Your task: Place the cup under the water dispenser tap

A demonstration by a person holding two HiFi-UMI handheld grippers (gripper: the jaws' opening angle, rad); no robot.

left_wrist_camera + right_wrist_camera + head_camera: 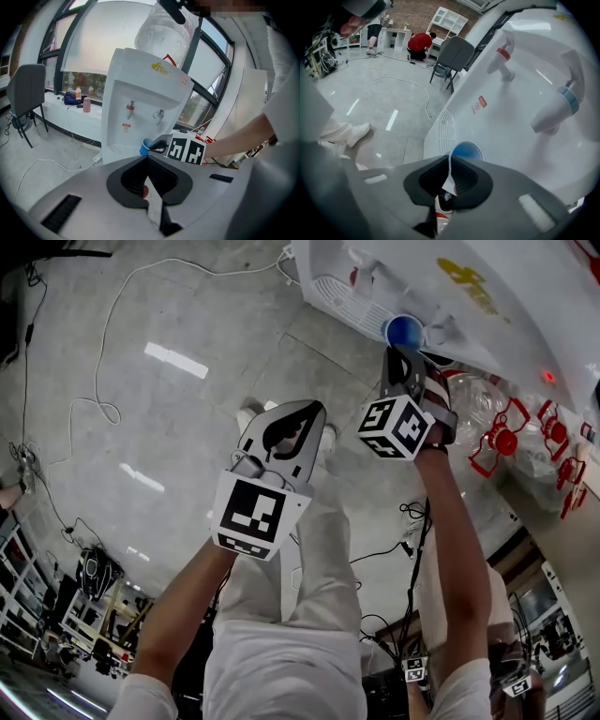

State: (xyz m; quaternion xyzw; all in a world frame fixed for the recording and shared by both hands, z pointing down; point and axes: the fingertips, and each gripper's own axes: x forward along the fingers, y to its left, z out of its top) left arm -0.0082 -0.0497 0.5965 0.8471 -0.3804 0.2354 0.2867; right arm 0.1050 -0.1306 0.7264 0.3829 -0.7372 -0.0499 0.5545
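Blue cup [466,151] hung upright because your right tool [450,163] pinched its rim, above the drip grille [444,124]; your left tool [148,161] sat clenched, empty.

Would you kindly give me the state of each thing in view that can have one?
blue cup: upright, looks empty, gripped at its rim.
right gripper: shut on the blue cup.
left gripper: shut, nothing held.
red tap: not running.
blue tap: not running.
indicator light: lit red.
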